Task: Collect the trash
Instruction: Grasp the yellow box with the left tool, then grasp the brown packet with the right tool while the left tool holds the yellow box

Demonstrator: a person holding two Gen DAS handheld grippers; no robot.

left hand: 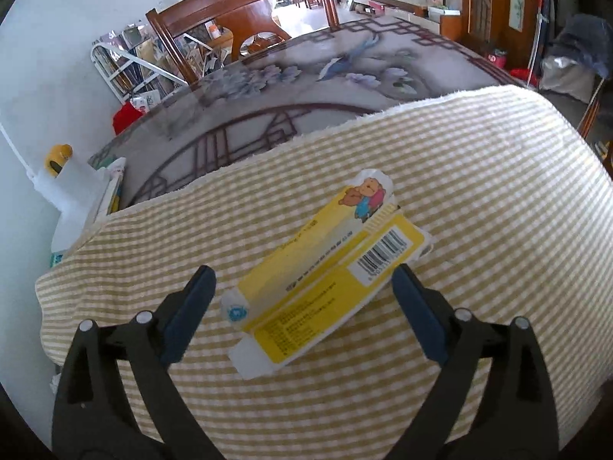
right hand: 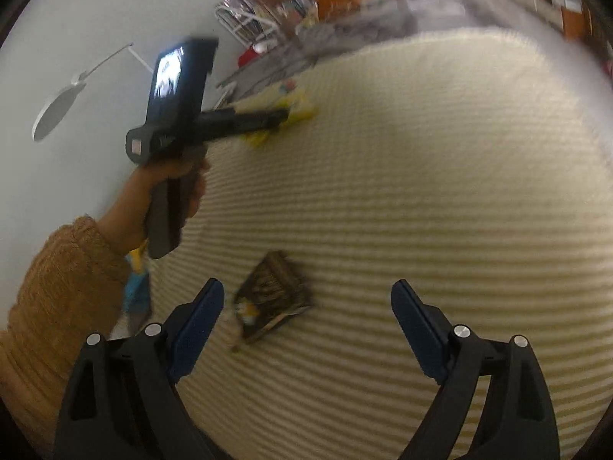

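Note:
A flattened yellow and white carton [left hand: 325, 264] with a cartoon bear and a barcode lies on the yellow-striped cloth [left hand: 479, 191]. My left gripper [left hand: 304, 280] hovers over its near end, open, the blue pads wide apart on either side and not pressing it. In the blurred right wrist view, a dark crumpled wrapper [right hand: 274, 297] lies on the cloth between the fingers of my right gripper [right hand: 308, 295], nearer the left pad; that gripper is open. The same view shows the left gripper [right hand: 281, 117] held by a hand [right hand: 168, 188] over the yellow carton [right hand: 285, 109].
The cloth covers part of a table with a patterned top [left hand: 306, 88]. A wooden chair [left hand: 245, 11] stands at the far side. A white tissue box [left hand: 76, 207] with a yellow toy sits at the table's left edge by the wall. An orange knitted sleeve [right hand: 53, 306] fills the lower left.

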